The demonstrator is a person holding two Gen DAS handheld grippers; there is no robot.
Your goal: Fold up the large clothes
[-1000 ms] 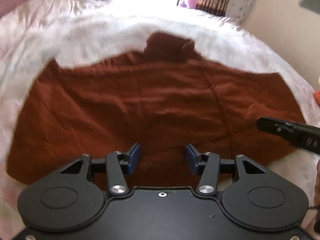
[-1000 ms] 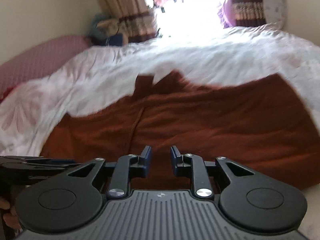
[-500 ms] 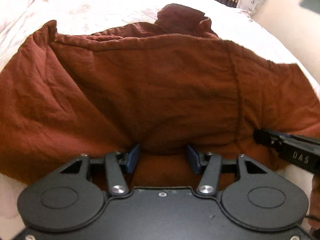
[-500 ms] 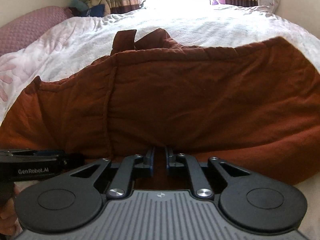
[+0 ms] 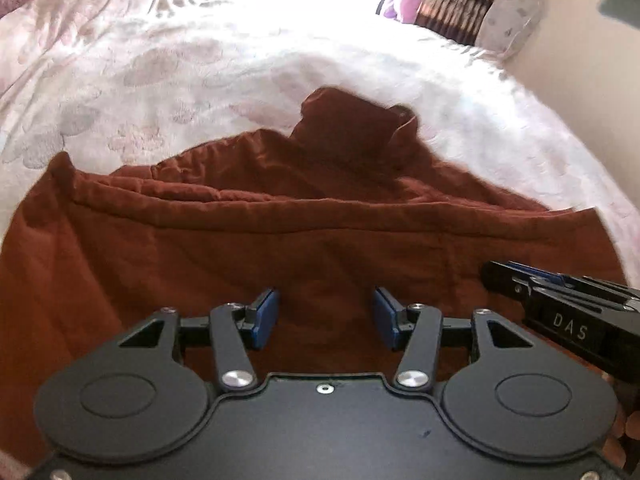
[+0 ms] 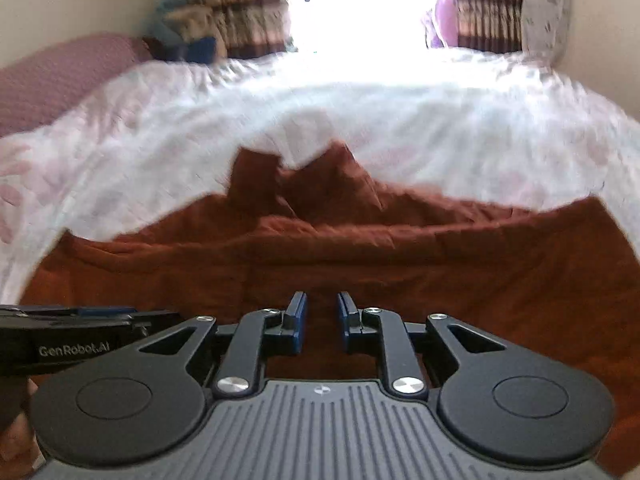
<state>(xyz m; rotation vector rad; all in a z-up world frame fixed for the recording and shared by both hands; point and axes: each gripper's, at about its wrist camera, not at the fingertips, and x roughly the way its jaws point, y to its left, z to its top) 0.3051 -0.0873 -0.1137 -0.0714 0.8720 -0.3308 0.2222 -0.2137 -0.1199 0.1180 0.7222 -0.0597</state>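
Visibly "DAS" on right claw, "GenRobot.AI" on left claw (both apart, empty).

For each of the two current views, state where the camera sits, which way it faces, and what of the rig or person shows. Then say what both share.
Left wrist: sits behind the left claw, facing across the brown garment toward the window; the right claw pokes in at right.
Right wrist: sits behind the right claw, facing the same way; the left claw enters at left.
Shared: the garment, the white bedspread and the curtains.
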